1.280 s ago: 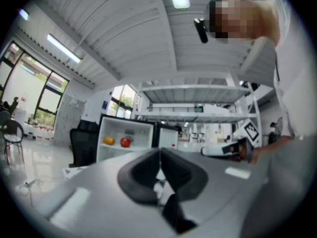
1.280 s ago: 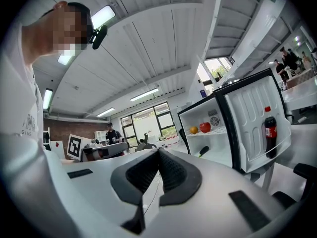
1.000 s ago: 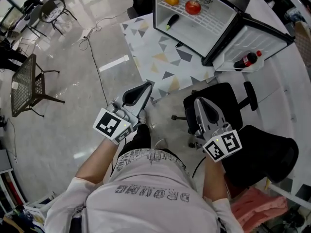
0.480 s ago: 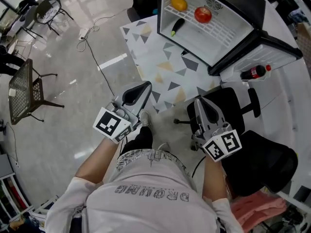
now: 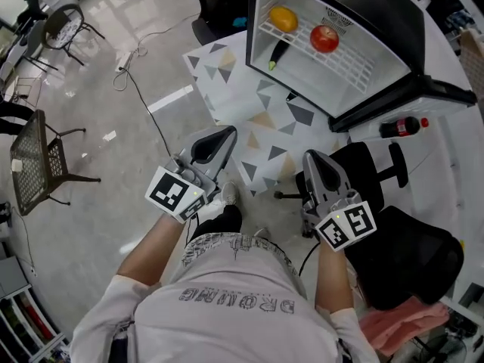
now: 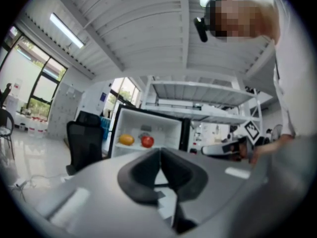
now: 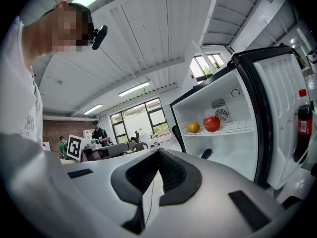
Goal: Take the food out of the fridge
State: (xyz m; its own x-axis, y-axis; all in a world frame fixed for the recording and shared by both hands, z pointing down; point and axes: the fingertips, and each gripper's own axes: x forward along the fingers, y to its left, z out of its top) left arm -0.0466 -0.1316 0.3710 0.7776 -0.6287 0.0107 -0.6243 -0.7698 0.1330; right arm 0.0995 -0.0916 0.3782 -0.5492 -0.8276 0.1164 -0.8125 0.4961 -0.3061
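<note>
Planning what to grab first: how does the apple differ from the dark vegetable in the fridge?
The apple is red; the dark vegetable is nearly black with a green tip. The apple is round, the vegetable long and slim. The apple sits on the wire shelf; the vegetable lies below it. Both are in the open fridge, untouched.

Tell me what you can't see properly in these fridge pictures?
Dark long food low in the fridge: too small in the head view to name; the right tool covers most of it in the right gripper view.
Bottle: cut by the right gripper view's edge; label too small.
Orange fruit: blurred in the left gripper view.
Fridge bottom: hidden behind the left tool there.
</note>
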